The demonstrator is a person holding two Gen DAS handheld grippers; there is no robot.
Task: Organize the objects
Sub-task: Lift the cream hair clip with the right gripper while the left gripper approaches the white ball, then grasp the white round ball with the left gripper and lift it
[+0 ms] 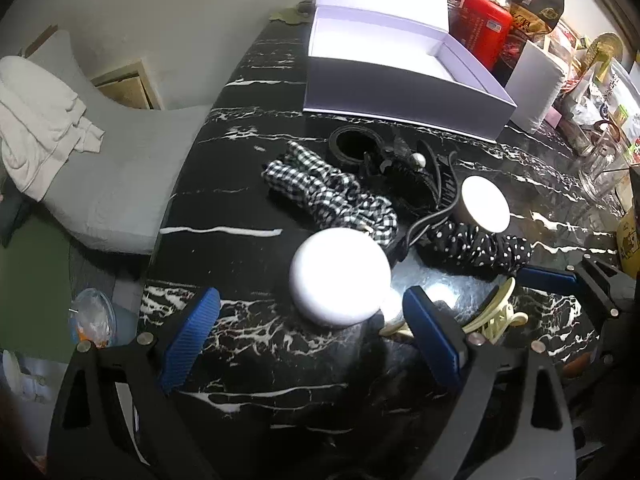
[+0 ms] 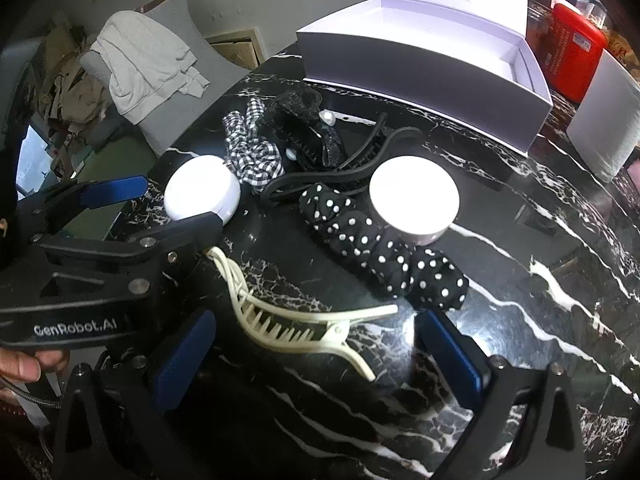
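On the black marble table (image 1: pixel 240 344) lie hair accessories. My left gripper (image 1: pixel 316 332) is open, its blue pads either side of a round white case (image 1: pixel 340 276), not touching it. My right gripper (image 2: pixel 320 360) is open around a cream claw clip (image 2: pixel 296 324), apart from it. A polka-dot scrunchie (image 2: pixel 380 248), a white-lidded jar (image 2: pixel 414 196), a checked scrunchie (image 2: pixel 256 152), a black headband (image 2: pixel 340 176) and black clips (image 2: pixel 308 132) lie beyond. The left gripper also shows in the right wrist view (image 2: pixel 160 204) at the white case (image 2: pixel 202 194).
An open white box (image 1: pixel 400 92) stands at the table's far side, its lid up. A red container (image 1: pixel 486 28), a white block (image 1: pixel 536 80), a glass jar (image 1: pixel 600 164) and clutter crowd the far right. A grey chair with white cloth (image 1: pixel 44 120) stands left of the table.
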